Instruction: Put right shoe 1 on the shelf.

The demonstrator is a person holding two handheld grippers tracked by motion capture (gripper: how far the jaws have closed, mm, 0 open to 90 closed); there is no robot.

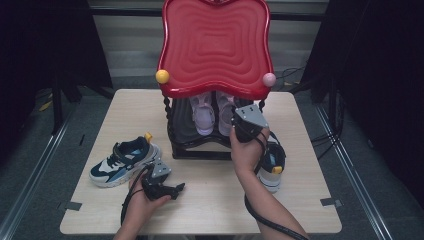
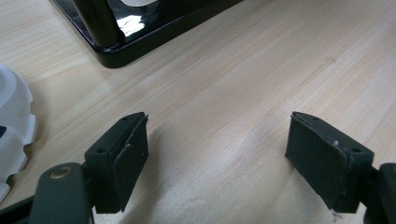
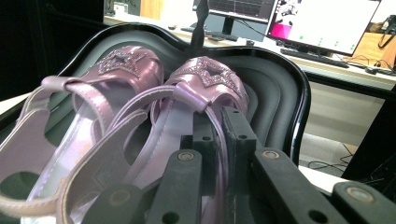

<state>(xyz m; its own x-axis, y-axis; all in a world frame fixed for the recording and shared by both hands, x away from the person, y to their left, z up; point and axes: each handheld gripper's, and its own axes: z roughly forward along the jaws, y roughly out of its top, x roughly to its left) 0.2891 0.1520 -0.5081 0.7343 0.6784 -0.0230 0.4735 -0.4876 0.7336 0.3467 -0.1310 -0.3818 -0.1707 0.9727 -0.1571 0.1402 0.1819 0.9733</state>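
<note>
Two lilac sandals stand side by side on the black lower shelf (image 1: 200, 148) of a shoe rack. My right gripper (image 1: 233, 125) reaches in from the front, shut on a thin strap (image 3: 215, 140) of the right sandal (image 1: 224, 107). Up close, the star-trimmed right sandal (image 3: 205, 79) sits just ahead of the shut right gripper (image 3: 218, 123), with the left sandal (image 3: 93, 112) beside it. The left sandal (image 1: 202, 116) is untouched. My left gripper (image 1: 175, 189) rests low over the table's front, open, nothing between its fingers (image 2: 123, 158).
The rack's wavy red top (image 1: 215, 45) overhangs the shelf. A blue and white sneaker (image 1: 122, 161) lies on the table's left; another sneaker (image 1: 272, 167) lies right, under my right forearm. Bare wood (image 2: 224, 84), a white sneaker sole (image 2: 11, 126) and the rack's base corner (image 2: 112, 56) face my left gripper.
</note>
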